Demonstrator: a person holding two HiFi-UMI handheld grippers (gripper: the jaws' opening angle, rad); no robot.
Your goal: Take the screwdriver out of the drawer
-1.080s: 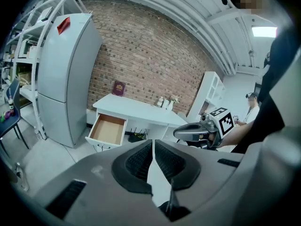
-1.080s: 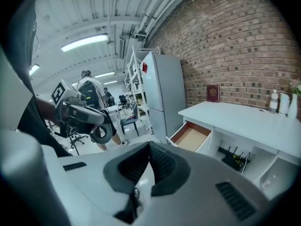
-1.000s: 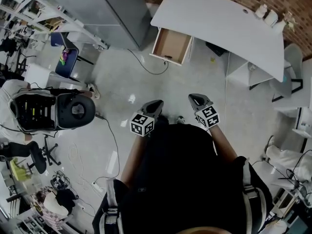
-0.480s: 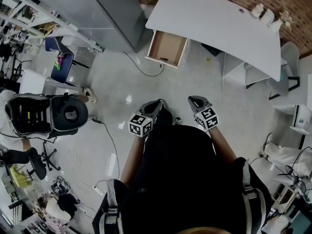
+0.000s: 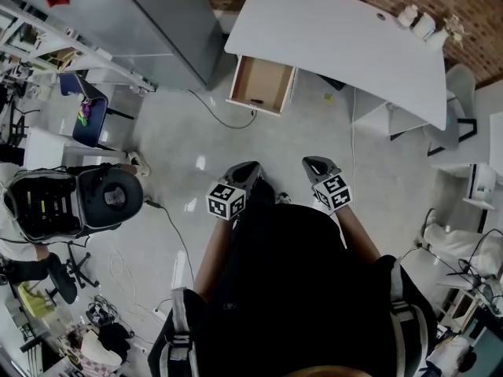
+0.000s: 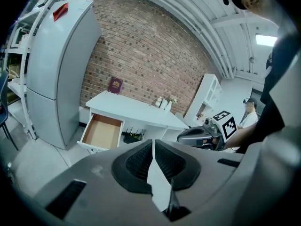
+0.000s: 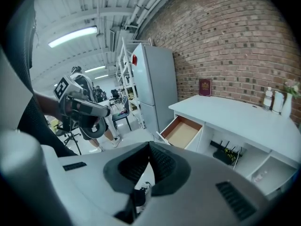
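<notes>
My left gripper (image 5: 248, 170) and my right gripper (image 5: 316, 166) hang side by side at the middle of the head view. Each has its two jaws pressed together along a thin seam with nothing between them, as each gripper's own view shows. What has changed over the last second is the far scene, not my hands. The open white-fronted drawer with a bare brown wooden bottom (image 5: 262, 85) has slid down and a little leftward in the upper middle of the head view. The long white desk (image 5: 338, 38) it hangs from has come with it, while the grippers have kept their place in the frame. I read that as me walking toward the desk, though pale glossy floor (image 5: 299, 132) still lies between me and the drawer, which is well apart from both grippers. I cannot make out the screwdriver. The drawer bottom looks plain brown in both gripper views, and a small dark mark (image 5: 255, 100) near its front edge is too small to name. The task has barely begun: I judge I must close the gap, open one pair of jaws, and look inside.
</notes>
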